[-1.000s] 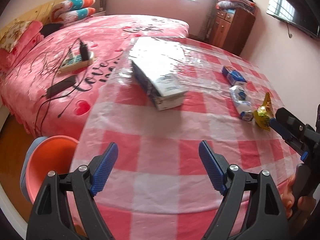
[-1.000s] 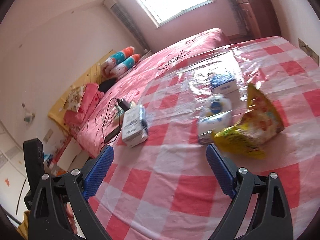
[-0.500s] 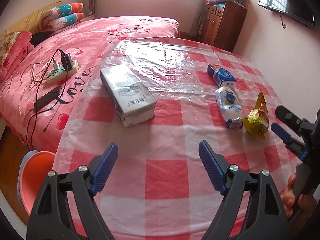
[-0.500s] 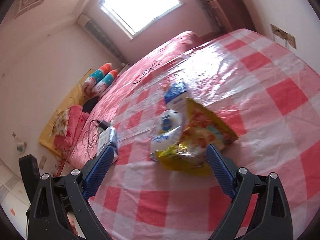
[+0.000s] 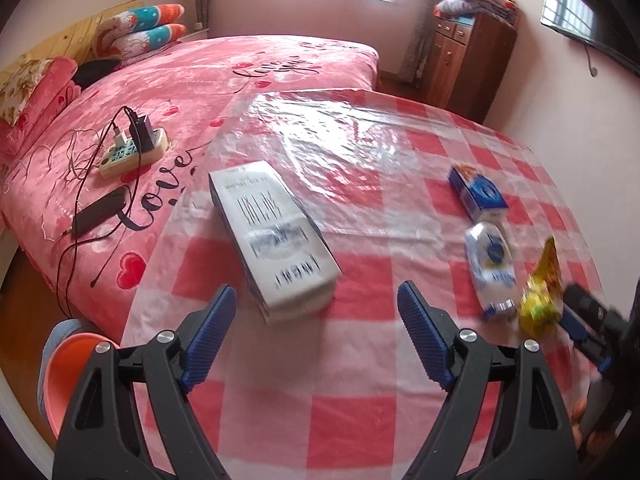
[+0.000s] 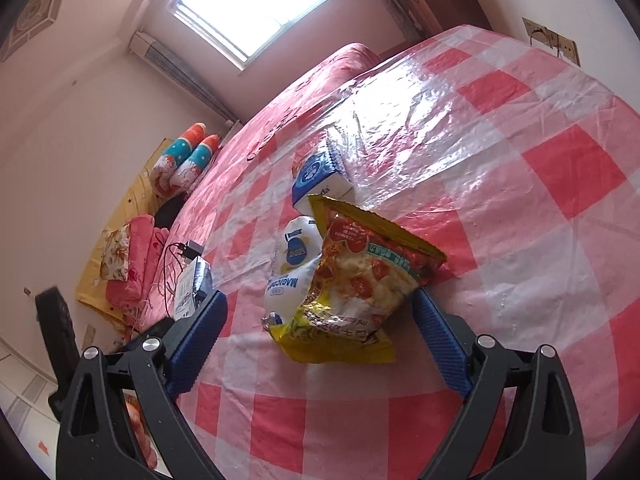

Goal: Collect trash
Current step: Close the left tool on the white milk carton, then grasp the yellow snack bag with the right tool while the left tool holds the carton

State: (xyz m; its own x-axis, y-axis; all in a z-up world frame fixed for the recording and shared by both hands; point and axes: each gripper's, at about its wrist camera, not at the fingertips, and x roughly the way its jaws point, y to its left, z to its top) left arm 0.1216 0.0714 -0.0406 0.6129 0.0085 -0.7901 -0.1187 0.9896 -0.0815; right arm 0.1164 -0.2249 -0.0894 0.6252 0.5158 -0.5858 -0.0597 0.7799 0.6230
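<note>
Right tool (image 6: 318, 330) around snack bag (image 6: 356, 280)

Box (image 5: 276, 236) print blurred; orange bin (image 5: 68, 376) half hidden; chip bag (image 5: 542, 296) smeared.

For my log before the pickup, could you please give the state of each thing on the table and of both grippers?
yellow snack bag: crumpled, torn open, between the open jaws
white wrapper: flattened, beside the bag
blue carton: lying on its side
white box: lying flat
left gripper: open, empty
right gripper: open
</note>
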